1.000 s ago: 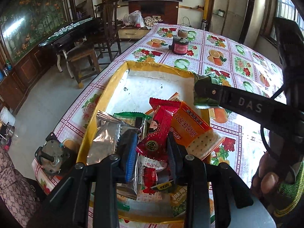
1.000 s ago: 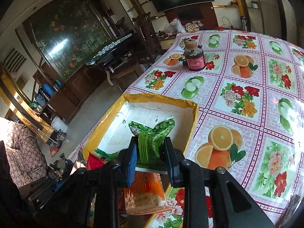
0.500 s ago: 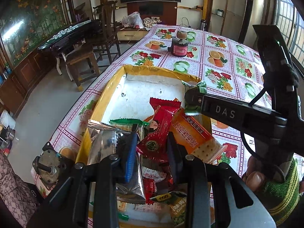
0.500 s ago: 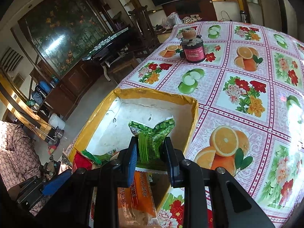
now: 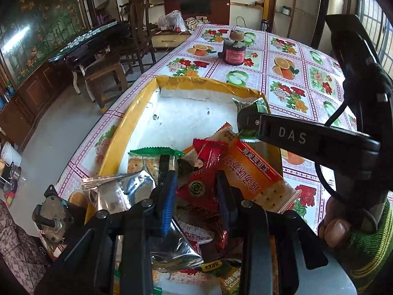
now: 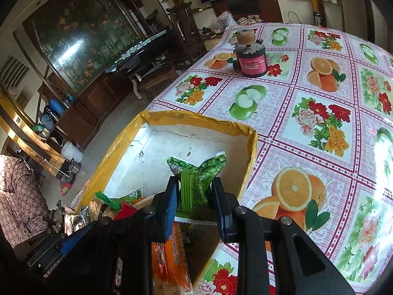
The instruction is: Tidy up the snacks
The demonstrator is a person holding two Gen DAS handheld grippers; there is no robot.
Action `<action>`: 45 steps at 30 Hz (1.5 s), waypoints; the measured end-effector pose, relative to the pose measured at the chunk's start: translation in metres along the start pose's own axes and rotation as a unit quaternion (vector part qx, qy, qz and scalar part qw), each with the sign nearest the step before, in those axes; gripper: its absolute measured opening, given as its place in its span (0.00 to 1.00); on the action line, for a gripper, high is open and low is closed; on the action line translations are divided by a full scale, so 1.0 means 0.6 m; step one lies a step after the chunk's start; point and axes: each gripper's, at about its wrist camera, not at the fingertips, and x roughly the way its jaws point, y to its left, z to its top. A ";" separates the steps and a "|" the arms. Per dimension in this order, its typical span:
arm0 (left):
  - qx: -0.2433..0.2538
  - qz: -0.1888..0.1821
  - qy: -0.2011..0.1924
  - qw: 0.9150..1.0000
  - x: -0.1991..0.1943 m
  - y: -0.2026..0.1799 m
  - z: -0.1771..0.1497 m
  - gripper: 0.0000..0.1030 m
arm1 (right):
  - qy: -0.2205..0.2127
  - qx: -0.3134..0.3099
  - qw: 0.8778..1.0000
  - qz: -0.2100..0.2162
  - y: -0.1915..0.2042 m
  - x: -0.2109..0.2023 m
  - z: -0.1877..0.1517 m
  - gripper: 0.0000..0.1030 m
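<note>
We have the green snack packet pinched in the right gripper, fingers closed narrow on its crimped middle, held over the tray's right side, above the pile.

Left gripper: jaws opening slightly, the red snack packet sits between them; can't tell if the pads are pressing it.

Progress, as we judge it: early. All snacks sit heaped at the near end of the tray: orange cracker pack, silver foil pack, green-edged cracker pack, more underneath. Nothing is sorted or lined up yet.

Room: the far half of the tray's white floor is bare, the obvious place to lay things out. The yellow rim stands raised on all visible sides, so packets must clear it. The tray's left side runs close to the surface edge; drop-off to the floor there. To the right the surface is open; only a dark jar stands well beyond.
</note>
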 end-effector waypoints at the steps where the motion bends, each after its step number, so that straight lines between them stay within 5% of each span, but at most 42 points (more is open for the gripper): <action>1: 0.000 0.000 0.000 1.000 0.000 0.001 0.000 0.34 | 0.000 -0.001 1.000 0.000 0.001 0.000 0.001 0.26; 11: -0.004 -0.003 0.004 1.000 -0.003 0.005 -0.002 0.36 | 0.013 -0.022 1.000 -0.005 0.016 0.014 0.005 0.34; 16: -0.006 -0.009 0.000 1.000 -0.014 0.008 -0.004 0.52 | 0.005 -0.022 1.000 -0.014 0.016 0.000 0.002 0.50; 24: -0.008 -0.012 -0.017 1.000 -0.050 0.009 -0.011 0.61 | -0.008 -0.038 0.999 -0.023 0.021 -0.033 -0.001 0.51; 30: -0.009 -0.011 -0.031 0.999 -0.090 0.014 -0.030 0.80 | -0.013 -0.053 0.998 -0.011 0.028 -0.066 -0.022 0.58; 45: 0.007 0.027 -0.057 0.998 -0.172 0.038 -0.118 0.97 | -0.014 -0.235 0.972 0.023 0.085 -0.181 -0.144 0.77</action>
